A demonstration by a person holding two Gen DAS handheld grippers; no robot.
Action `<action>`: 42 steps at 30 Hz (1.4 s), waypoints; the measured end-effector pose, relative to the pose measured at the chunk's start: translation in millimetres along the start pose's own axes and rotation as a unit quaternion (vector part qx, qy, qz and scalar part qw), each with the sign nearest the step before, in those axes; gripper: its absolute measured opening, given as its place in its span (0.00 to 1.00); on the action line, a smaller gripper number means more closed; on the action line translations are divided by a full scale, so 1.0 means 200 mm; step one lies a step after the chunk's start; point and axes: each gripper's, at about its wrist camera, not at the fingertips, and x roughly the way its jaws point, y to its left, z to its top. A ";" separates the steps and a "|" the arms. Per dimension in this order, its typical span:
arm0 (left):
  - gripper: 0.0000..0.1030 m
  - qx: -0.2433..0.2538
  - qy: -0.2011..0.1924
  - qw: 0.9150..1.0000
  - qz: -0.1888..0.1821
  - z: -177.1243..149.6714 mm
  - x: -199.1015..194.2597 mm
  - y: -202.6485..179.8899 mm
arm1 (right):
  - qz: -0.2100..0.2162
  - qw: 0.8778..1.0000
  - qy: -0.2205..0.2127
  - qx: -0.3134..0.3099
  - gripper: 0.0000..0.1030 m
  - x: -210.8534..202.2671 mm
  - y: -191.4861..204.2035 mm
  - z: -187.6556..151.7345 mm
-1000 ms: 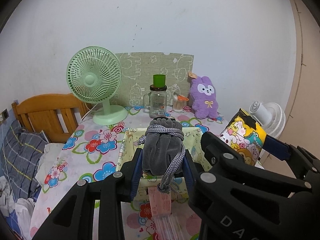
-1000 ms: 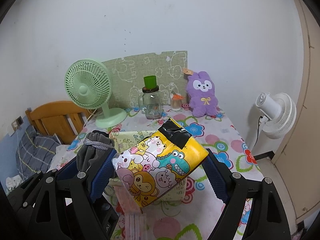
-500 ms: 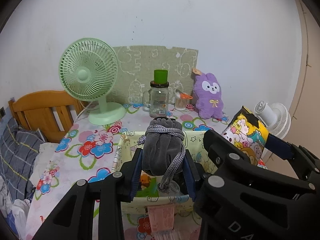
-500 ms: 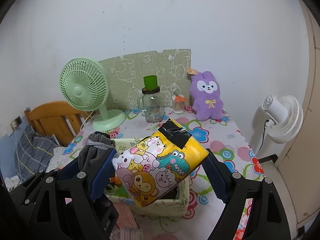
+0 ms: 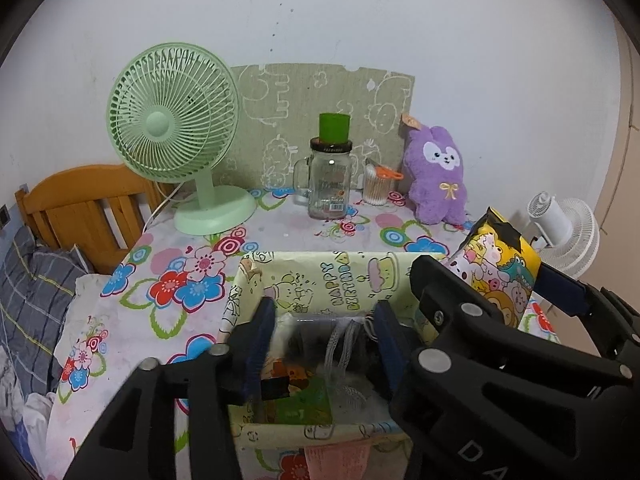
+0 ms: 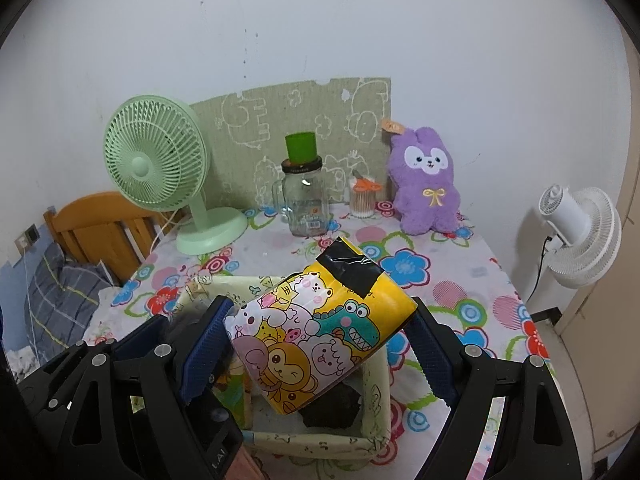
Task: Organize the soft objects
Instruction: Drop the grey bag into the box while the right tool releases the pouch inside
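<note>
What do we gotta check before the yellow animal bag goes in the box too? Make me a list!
1. Right gripper has a firm hold on the yellow animal bag: ok, it is pinched between both pads.
2. Bag is above the box: ok, it hangs over the open top.
3. Gray pouch has landed in the box: cannot tell, it is blurred, low between the pads.
4. Left gripper has let go: ok, its jaws stand apart.
5. Left gripper is out of the way: not ok, its fingers sit in the box's mouth beside the bag.
6. Room left in the box: cannot tell, the bag hides much of the inside.
</note>
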 end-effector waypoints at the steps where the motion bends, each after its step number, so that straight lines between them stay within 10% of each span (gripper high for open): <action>1: 0.60 -0.001 0.003 1.000 0.000 0.00 0.01 0.00 | 0.001 1.000 0.002 0.000 0.85 0.01 0.00 0.00; 8: 0.82 0.001 0.024 1.000 -0.005 -0.02 0.09 0.02 | 0.010 1.000 0.014 -0.001 0.85 0.11 0.02 -0.02; 42: 0.93 0.002 0.030 1.000 -0.008 -0.04 0.05 0.02 | 0.019 1.000 0.011 -0.019 0.96 0.09 0.03 -0.02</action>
